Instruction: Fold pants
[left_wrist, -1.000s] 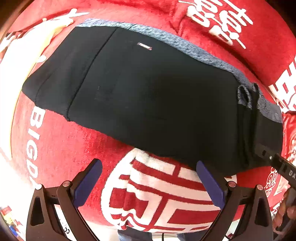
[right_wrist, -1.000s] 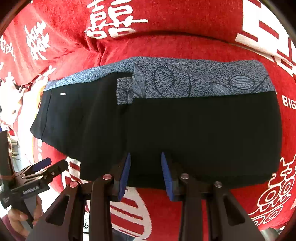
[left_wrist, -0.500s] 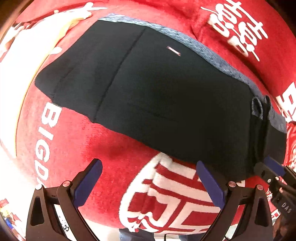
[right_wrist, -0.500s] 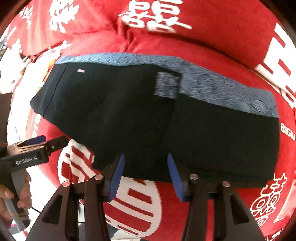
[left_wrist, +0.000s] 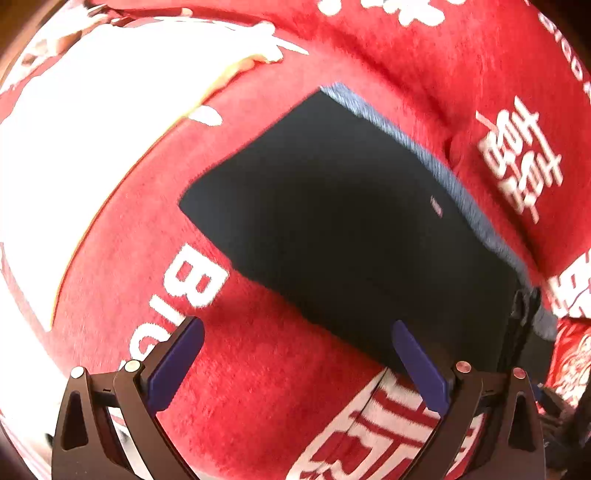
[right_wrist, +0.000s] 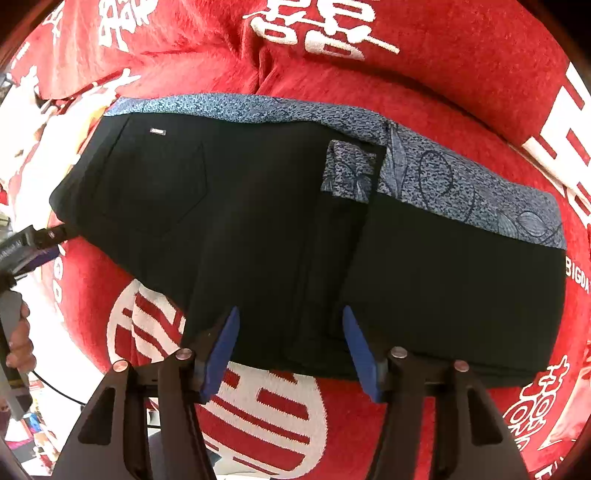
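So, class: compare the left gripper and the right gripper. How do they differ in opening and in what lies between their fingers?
1. The left gripper stands wider open than the right gripper.
2. Between the left gripper's fingers lies mostly red blanket; between the right gripper's fingers lies the near edge of the black pants.
Both are open, hold nothing, and have blue pads.

Black pants (right_wrist: 258, 221) with a blue-grey speckled, leaf-patterned waistband (right_wrist: 443, 181) and a small silver label (right_wrist: 157, 132), lying on a red blanket (right_wrist: 424, 74) bearing white characters and a red-and-white striped emblem (right_wrist: 258, 406); gripper finger pads (right_wrist: 221, 343) blue on black frames.
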